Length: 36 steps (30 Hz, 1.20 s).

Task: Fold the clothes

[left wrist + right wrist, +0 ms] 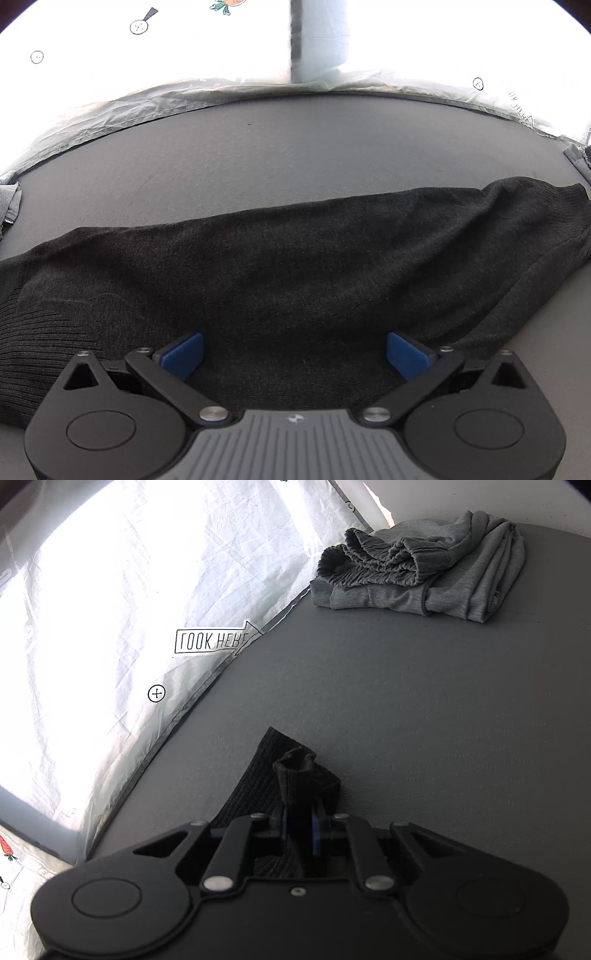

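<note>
A grey table top [406,701] meets a bright, creased white printed sheet [92,609].

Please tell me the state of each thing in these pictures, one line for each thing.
Left gripper: open, over the black sweater, gripping nothing.
Right gripper: shut on a ribbed edge of the black sweater.
Black sweater: lying flat on the grey surface, partly folded.
Grey garment: in a loose, rumpled pile at the far edge.

left gripper [294,354] wide apart, right gripper [300,827] clamped

Matt knitted black garment [295,266], smooth grey tabletop [258,155]
</note>
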Motion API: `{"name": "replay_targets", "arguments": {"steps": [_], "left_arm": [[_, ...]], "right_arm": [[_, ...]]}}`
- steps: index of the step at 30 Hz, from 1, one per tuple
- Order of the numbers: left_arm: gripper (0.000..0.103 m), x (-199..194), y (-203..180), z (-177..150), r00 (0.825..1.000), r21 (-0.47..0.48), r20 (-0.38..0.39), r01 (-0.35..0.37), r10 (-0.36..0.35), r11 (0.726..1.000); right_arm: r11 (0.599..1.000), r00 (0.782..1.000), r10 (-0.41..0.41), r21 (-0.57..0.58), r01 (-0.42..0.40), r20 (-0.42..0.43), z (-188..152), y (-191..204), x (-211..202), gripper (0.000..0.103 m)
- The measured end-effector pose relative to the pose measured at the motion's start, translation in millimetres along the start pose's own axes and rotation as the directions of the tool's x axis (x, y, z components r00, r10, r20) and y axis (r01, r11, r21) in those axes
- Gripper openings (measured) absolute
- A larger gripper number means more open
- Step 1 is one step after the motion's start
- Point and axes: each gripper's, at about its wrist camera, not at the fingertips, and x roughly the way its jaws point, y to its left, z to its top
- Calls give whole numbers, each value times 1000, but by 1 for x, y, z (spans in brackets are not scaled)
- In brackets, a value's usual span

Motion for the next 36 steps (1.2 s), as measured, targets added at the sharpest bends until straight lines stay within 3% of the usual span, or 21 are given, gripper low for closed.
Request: {"name": "replay_targets", "arguments": {"steps": [7,12,14,18,19,20,21,22,23,25,28,30,32,34,36], "left_arm": [[103,-4,-1,0,1000,-10,20,-4,4,1000],[103,-5,0,-1,1000,-12,30,-1,1,1000],[103,-14,4,-2,999,-4,40,-22,22,1000],[103,-50,30,-19,979,-12,143,-145,146,989],[103,-56,40,-24,973,-23,145,-177,179,984],[103,-58,49,-30,968,-40,136,-208,211,977],[103,-60,58,-36,963,-57,126,-232,238,971],[103,-61,66,-41,960,-74,115,-249,257,966],[103,-63,73,-45,956,-98,103,-265,274,959],[103,-67,88,-52,952,-162,81,-281,296,946],[103,-65,99,-53,964,-242,56,-239,259,940],[103,-61,95,-49,972,-250,49,-210,229,945],[103,-57,82,-41,977,-214,66,-184,202,959],[103,-57,70,-31,983,-178,84,-149,166,973],[103,-60,55,-18,991,-138,110,-62,77,989]], "right_arm": [[971,993,89,-231,-68,83,-2,58,-38,11],[872,966,253,-445,-204,52,-34,129,-80,11],[810,944,328,-509,-291,-18,-63,157,-97,11],[655,881,420,-598,-461,-219,-139,200,-121,13],[604,871,396,-632,-486,-292,-170,207,-122,18],[555,858,354,-655,-512,-371,-200,215,-119,36],[523,848,315,-667,-530,-426,-221,219,-114,45],[471,833,256,-690,-550,-490,-249,222,-110,45],[406,822,198,-718,-565,-534,-273,224,-109,38],[340,815,165,-744,-576,-556,-293,225,-119,39],[355,801,209,-719,-597,-561,-282,227,-134,42],[380,831,233,-739,-556,-505,-265,227,-135,39],[408,870,213,-769,-493,-444,-251,223,-129,21],[476,893,189,-758,-447,-408,-237,215,-117,17],[586,917,159,-713,-385,-365,-217,199,-105,17]]}}
